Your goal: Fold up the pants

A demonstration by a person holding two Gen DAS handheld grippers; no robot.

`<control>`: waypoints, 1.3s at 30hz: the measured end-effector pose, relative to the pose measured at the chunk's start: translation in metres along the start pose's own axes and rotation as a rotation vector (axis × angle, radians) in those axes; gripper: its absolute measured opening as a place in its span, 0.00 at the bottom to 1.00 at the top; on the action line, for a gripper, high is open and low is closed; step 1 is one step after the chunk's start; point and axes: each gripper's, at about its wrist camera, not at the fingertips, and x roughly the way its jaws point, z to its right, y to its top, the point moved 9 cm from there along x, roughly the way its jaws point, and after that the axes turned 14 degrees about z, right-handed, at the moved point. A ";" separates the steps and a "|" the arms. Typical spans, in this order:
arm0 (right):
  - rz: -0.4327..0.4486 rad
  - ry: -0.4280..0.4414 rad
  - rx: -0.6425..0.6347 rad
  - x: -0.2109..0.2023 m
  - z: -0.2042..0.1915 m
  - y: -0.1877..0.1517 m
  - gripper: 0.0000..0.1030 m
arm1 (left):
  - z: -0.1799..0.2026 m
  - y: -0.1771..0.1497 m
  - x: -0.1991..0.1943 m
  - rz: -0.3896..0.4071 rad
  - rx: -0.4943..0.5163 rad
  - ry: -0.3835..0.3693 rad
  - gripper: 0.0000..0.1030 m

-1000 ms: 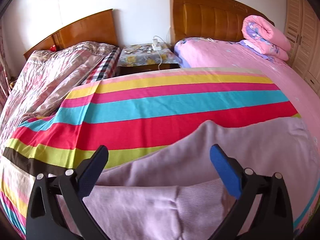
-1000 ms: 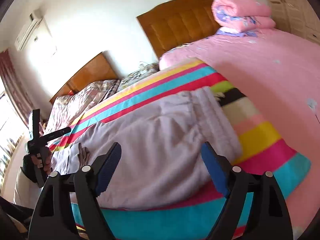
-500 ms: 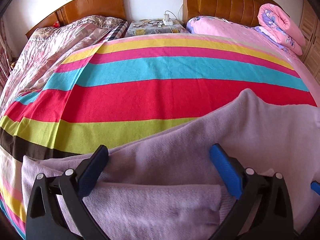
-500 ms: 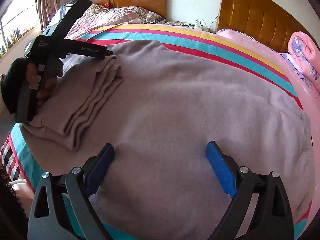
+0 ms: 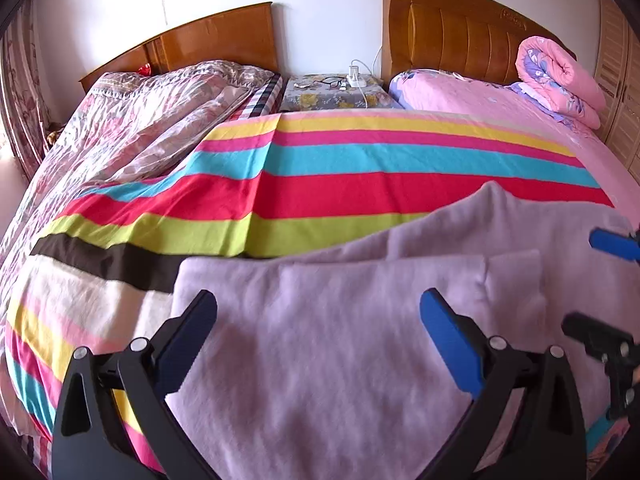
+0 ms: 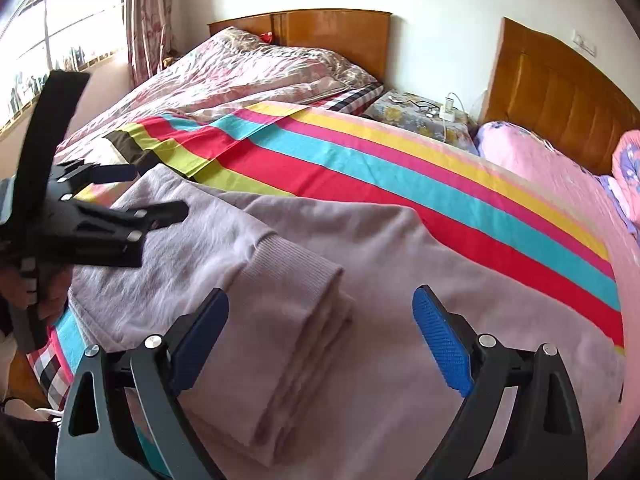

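Observation:
Lavender knit pants (image 5: 344,344) lie on the striped sheet (image 5: 320,196) at the bed's near edge. One part is folded over the rest, and its ribbed cuff (image 6: 296,268) lies on top in stacked layers. My left gripper (image 5: 320,320) hovers open over the folded part with nothing between its fingers. It also shows at the left of the right wrist view as the left gripper (image 6: 148,192), held by a hand (image 6: 44,288). My right gripper (image 6: 320,312) stands open just above the folded stack, empty. Its blue pad (image 5: 612,244) enters the left wrist view at the right edge.
A second bed with a floral quilt (image 5: 132,136) lies to the left. A nightstand (image 5: 336,94) with a power strip and cables stands between the two headboards. A rolled pink quilt (image 5: 560,76) sits at the far right by a wardrobe (image 5: 620,80). A window (image 6: 52,40) is at the left.
Both grippers have drawn back from the pants, so more of the bed and room shows. The right wrist view now faces the folded cuff, and the left gripper sits higher above the fabric.

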 end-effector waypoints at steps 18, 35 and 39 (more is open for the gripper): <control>-0.069 -0.024 0.063 0.028 0.002 -0.004 0.92 | -0.053 -0.083 -0.020 -0.057 -0.140 -0.059 0.99; 0.195 -0.492 0.836 -0.233 0.209 -0.172 0.88 | 0.073 0.007 -0.028 0.073 0.084 -0.166 0.99; 0.166 -0.407 1.036 -0.227 0.238 -0.210 0.88 | 0.110 0.014 0.009 0.040 0.158 -0.163 0.99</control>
